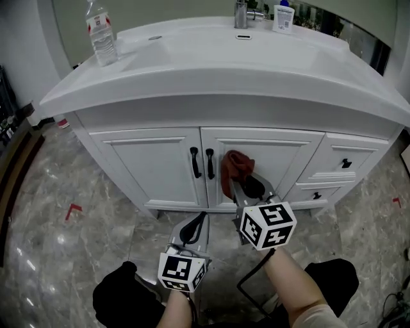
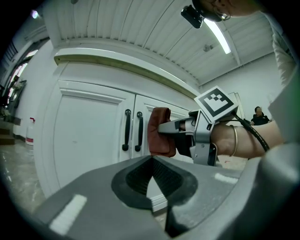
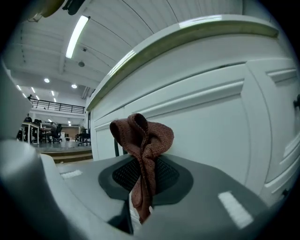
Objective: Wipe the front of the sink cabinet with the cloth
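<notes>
A white sink cabinet (image 1: 160, 163) with two doors and black handles (image 1: 202, 163) stands before me. My right gripper (image 1: 245, 184) is shut on a reddish-brown cloth (image 1: 235, 168), which is bunched against the right door (image 1: 282, 160) just right of the handles. The right gripper view shows the cloth (image 3: 141, 140) pinched between the jaws, close to the door panel (image 3: 220, 126). My left gripper (image 1: 194, 229) is shut with nothing in it, low and back from the doors. From the left gripper view, the cloth (image 2: 161, 132) and right gripper (image 2: 176, 127) appear beside the handles (image 2: 132, 130).
A plastic water bottle (image 1: 102, 33) stands on the countertop's left, a faucet (image 1: 241, 14) and a soap bottle (image 1: 283, 17) at the back. Two drawers (image 1: 343, 160) with black knobs sit at the cabinet's right. The floor (image 1: 70, 211) is grey marble with red tape marks.
</notes>
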Motion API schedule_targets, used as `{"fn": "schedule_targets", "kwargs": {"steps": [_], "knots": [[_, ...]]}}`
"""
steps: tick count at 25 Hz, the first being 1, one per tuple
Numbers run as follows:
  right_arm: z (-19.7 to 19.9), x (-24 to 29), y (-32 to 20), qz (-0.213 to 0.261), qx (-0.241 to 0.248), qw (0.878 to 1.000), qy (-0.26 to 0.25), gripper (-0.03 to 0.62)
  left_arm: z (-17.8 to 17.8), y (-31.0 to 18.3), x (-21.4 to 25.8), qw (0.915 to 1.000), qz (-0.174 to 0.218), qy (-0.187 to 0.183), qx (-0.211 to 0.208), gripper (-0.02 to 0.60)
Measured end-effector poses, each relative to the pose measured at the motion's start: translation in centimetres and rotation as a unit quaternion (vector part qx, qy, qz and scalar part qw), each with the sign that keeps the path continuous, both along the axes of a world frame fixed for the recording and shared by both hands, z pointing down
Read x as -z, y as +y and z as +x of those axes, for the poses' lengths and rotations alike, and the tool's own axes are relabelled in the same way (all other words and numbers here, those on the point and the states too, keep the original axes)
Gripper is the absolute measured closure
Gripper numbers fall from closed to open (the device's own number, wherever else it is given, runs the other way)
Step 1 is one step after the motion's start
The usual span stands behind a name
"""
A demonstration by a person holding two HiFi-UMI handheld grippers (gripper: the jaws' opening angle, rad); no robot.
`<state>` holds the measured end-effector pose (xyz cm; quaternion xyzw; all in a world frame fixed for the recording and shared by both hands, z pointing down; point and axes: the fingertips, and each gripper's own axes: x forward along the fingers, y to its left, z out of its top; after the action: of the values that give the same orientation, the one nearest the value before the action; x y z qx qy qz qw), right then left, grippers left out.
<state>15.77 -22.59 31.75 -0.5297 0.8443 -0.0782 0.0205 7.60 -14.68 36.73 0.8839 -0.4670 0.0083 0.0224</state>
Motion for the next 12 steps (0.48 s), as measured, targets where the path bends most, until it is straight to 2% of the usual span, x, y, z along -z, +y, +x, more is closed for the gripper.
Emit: {"fn": "schedule_targets", "kwargs": {"steps": [5,12], "knots": [[-2.6,-1.4,-1.2,-0.010,0.010,1.000,0.006,0.502,-1.8,0.1,-0.5,0.9999,-0.003,0.002,0.013,0.580],[-0.8,-1.4,-2.2,-0.009,-0.021,0.999,0.022,0.502,-0.9,-0.1,-0.9,1.0000,-0.008,0.001,0.001,0.580]]}}
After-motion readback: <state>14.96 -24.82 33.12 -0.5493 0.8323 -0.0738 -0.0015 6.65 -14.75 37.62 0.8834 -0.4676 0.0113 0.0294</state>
